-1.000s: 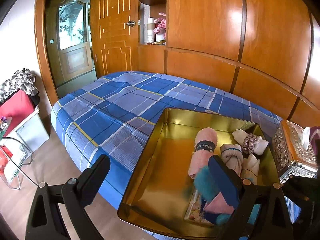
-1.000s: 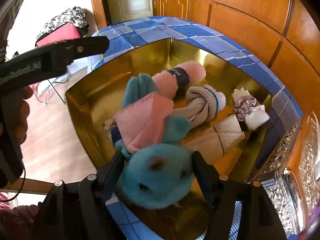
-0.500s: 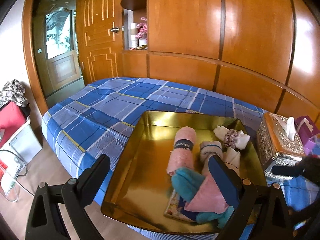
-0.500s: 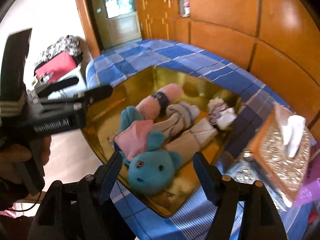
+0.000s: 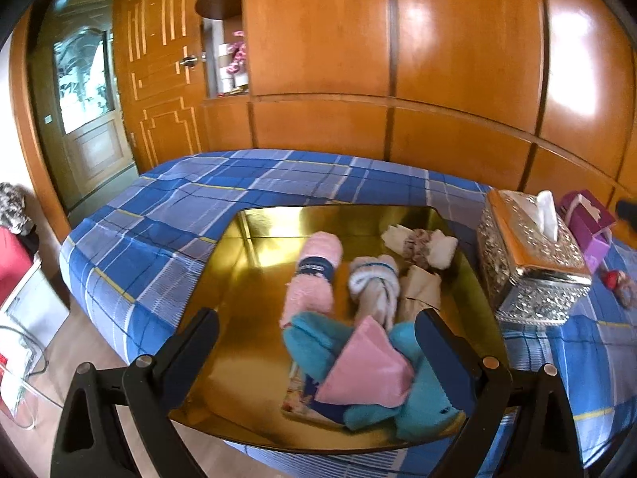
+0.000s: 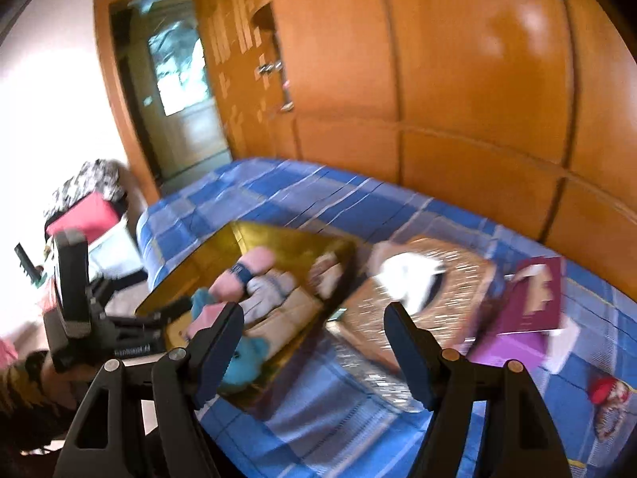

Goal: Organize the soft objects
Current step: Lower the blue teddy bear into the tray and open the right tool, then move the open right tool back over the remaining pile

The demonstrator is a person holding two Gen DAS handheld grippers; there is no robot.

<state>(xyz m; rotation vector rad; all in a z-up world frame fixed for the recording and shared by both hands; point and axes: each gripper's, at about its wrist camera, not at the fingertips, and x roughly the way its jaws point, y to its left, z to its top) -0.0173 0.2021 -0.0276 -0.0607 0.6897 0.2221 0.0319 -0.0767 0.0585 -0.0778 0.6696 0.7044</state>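
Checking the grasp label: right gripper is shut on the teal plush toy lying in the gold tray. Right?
Not quite. The teal plush toy does lie in the gold tray, but the right gripper is open and holds nothing; its fingers stand apart over the bed. The right wrist view shows it.

bright daylight, glare on wardrobe panels [image 5: 458,32]; right view motion-blurred.

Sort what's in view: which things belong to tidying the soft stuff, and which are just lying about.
Job:
gold tray
teal plush
pink cloth
pink towel roll
knotted sock
scrunchie bundle
beige cloth

Lying about:
tissue box
purple box
small red toy
booklet under the plush
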